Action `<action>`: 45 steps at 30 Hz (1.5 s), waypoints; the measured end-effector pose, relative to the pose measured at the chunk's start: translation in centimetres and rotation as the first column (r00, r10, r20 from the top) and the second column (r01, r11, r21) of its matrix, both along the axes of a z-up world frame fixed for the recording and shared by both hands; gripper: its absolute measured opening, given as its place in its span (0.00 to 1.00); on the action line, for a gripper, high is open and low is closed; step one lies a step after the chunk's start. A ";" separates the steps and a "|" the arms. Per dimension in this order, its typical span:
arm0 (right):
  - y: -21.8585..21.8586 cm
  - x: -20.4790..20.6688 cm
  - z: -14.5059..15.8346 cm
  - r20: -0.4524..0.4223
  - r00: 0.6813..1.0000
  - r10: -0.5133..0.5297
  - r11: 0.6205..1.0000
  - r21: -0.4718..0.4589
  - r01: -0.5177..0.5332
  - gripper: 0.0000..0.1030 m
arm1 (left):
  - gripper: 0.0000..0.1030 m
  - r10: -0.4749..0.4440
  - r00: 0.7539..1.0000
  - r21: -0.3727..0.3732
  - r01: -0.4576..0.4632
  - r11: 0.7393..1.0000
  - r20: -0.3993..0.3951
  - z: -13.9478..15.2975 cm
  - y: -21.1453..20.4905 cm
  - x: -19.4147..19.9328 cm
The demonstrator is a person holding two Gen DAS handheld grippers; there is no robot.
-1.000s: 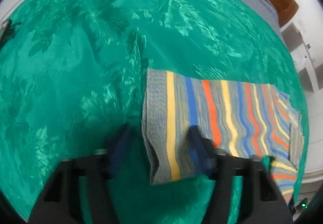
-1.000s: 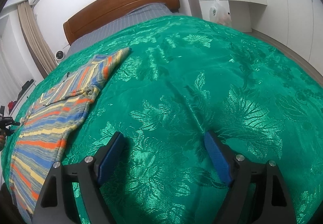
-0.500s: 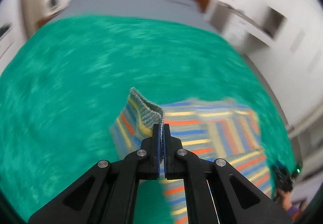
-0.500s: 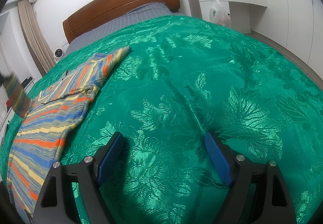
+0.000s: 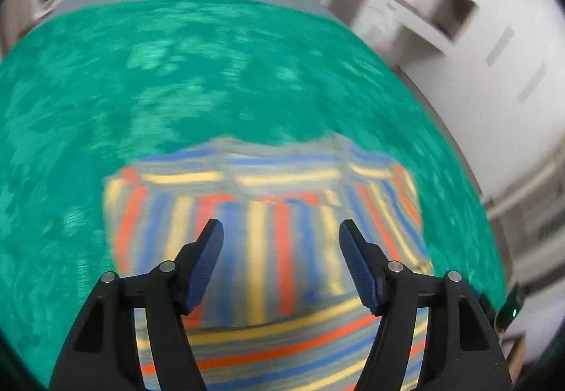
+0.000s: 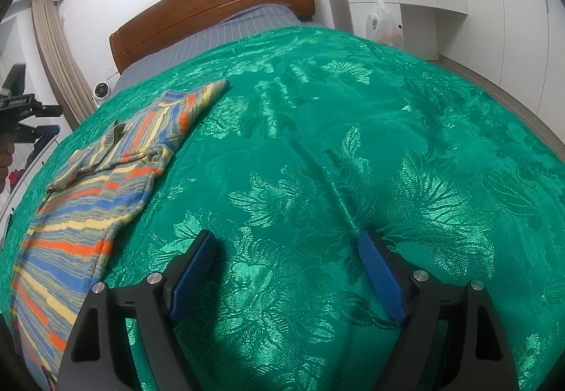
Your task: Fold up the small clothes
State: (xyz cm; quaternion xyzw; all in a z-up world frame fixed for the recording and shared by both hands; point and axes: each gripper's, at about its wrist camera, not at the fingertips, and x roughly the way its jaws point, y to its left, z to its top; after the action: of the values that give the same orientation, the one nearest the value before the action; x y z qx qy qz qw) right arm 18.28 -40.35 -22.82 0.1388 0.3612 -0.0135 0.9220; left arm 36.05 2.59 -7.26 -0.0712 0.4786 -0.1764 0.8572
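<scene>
A knitted garment [image 5: 265,207] with blue, orange and yellow stripes lies flat on the green bedspread [image 5: 176,73]; the left wrist view is blurred. My left gripper [image 5: 280,232] hovers over it, its jaws opening with nothing between the pads. In the right wrist view the garment [image 6: 88,207] lies at the left. One sleeve is folded across its body and the other sleeve [image 6: 197,101] reaches toward the headboard. The left gripper [image 6: 53,119] shows at the far left edge above the garment, in a person's hand. My right gripper [image 6: 286,250] rests open over bare bedspread [image 6: 353,144].
A wooden headboard [image 6: 212,2] and a grey sheet [image 6: 229,38] lie at the far end of the bed. White cabinets [image 6: 406,2] with a plastic bag [image 6: 381,24] stand beyond the bed's right edge. A curtain [image 6: 53,55] hangs at the left.
The left gripper shut on the sleeve's cuff, lifted and carried it over the garment's body, then let it go and opened. The sleeve now lies folded. The right gripper has not moved.
</scene>
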 end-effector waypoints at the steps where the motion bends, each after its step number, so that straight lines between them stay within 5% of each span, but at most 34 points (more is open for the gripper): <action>1: 0.0 0.0 0.0 0.001 1.000 0.000 1.000 0.000 0.000 0.80 | 0.69 0.044 0.999 0.009 -0.044 0.999 -0.006 -0.2 1.5 0.2; 4: 0.1 -0.1 0.0 0.005 1.000 -0.001 1.000 -0.004 0.001 0.80 | 0.69 0.143 0.988 0.085 -0.139 0.987 -0.051 -1.9 6.5 0.4; 9: 0.1 -0.1 -0.1 0.005 1.000 -0.001 1.000 -0.006 0.001 0.80 | 0.66 0.119 0.979 0.102 -0.102 0.989 -0.167 -6.6 8.9 -1.3; 11: 0.1 -0.1 -0.1 0.003 1.000 -0.001 1.000 -0.008 0.001 0.80 | 0.36 0.132 0.979 0.214 -0.097 0.972 -0.157 -8.6 8.5 -2.1; 13: 0.1 -0.1 -0.1 0.001 1.000 -0.001 1.000 -0.010 0.001 0.80 | 0.36 0.163 0.977 0.225 -0.129 0.966 -0.139 -9.8 8.9 -3.0; 16: 0.1 0.0 -0.1 0.000 1.000 -0.001 1.000 -0.013 0.001 0.80 | 0.41 0.213 0.969 0.190 -0.187 0.964 -0.124 -9.3 9.7 -3.8; 20: 0.0 0.0 -0.1 0.001 1.000 -0.001 1.000 -0.013 0.001 0.80 | 0.67 0.250 0.965 0.207 -0.229 0.951 -0.083 -8.3 11.8 -6.7; 28: 0.1 0.0 -0.1 0.001 1.000 0.000 1.000 -0.012 0.000 0.80 | 0.85 0.327 0.944 0.211 -0.330 0.920 0.047 -8.3 17.3 -15.9; 33: 0.0 0.0 0.0 0.002 1.000 0.000 1.000 -0.011 0.000 0.80 | 0.90 0.367 0.923 0.164 -0.383 0.909 0.117 -11.2 19.7 -18.7; 37: 0.0 0.0 0.0 0.002 1.000 0.000 1.000 -0.010 0.000 0.80 | 0.99 0.290 0.922 0.241 -0.351 0.905 0.255 -12.6 17.9 -19.6; 45: 0.1 0.1 -0.1 0.000 1.000 -0.003 1.000 -0.022 0.003 0.80 | 0.99 0.296 0.908 0.187 -0.359 0.914 0.296 -12.8 18.8 -20.2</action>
State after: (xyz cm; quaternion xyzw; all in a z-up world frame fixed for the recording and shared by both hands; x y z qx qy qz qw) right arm 18.41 -40.25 -22.88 0.1293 0.3609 -0.0189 0.9234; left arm 15.88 21.42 -20.09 -0.0244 0.3598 0.0216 0.9325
